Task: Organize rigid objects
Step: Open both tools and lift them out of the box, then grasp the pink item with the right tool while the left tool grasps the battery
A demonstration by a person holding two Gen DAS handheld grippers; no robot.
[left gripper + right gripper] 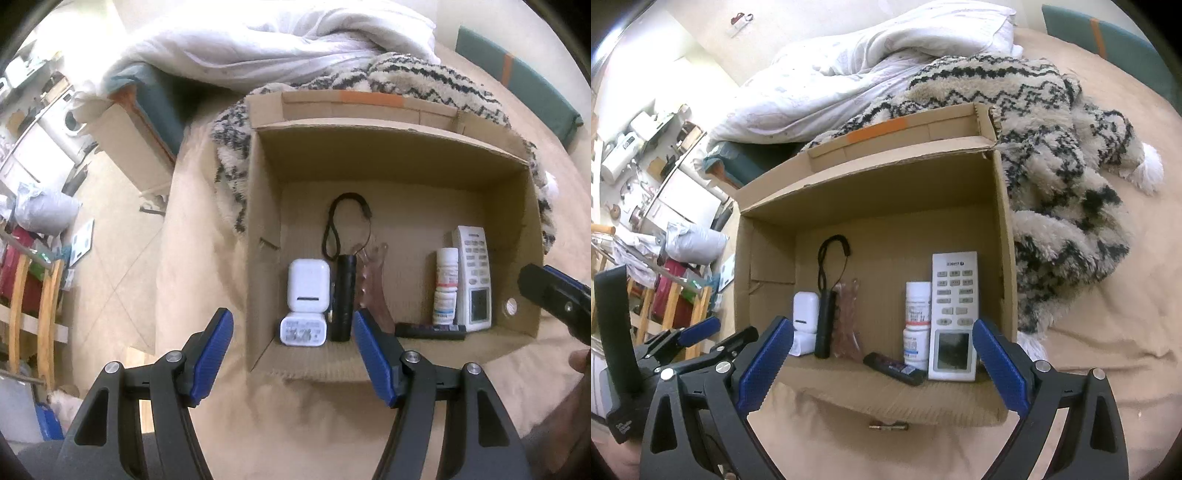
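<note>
Both grippers hang wide open, gripping nothing: left gripper (291,354), right gripper (882,363); cardboard box (871,192) on the bed holds remote (955,314), pill bottle (917,321), black flashlight (342,295), white case (308,282) along its near wall.

White duvet (871,70) and patterned shaggy blanket (1056,147) on the tan bed (1108,295), far side; washing machine (68,120) beyond.
</note>
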